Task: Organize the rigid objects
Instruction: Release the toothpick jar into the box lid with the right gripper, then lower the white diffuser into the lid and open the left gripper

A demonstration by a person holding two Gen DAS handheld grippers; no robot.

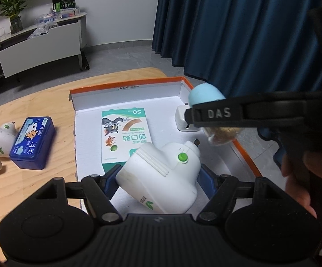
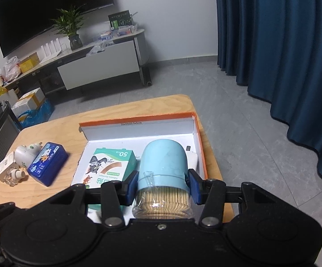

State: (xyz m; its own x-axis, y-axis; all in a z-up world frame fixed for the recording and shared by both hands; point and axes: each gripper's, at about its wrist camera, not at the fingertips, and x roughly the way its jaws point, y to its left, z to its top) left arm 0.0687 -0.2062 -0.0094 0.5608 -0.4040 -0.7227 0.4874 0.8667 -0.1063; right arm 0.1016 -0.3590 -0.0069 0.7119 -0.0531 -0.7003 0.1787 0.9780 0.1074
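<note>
Left hand-held gripper (image 1: pixel 157 179): matte black plastic body, two round discs at the sides, black linkage arms with silver pivot screws, blue pads (image 1: pixel 206 178) on the fingers. Right hand-held gripper (image 2: pixel 162 187): same black build, silver screws, blue pads (image 2: pixel 194 185). From the left wrist view its finger bears raised "DAS" lettering. Bare skin of the right hand (image 1: pixel 301 178) shows behind it.

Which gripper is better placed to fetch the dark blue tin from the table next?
Left, probably. The dark blue rectangular tin lies outside the orange-rimmed white box, on the left gripper's side, though it first must release the white plug-in device. The right gripper holds the blue-capped toothpick jar.
</note>
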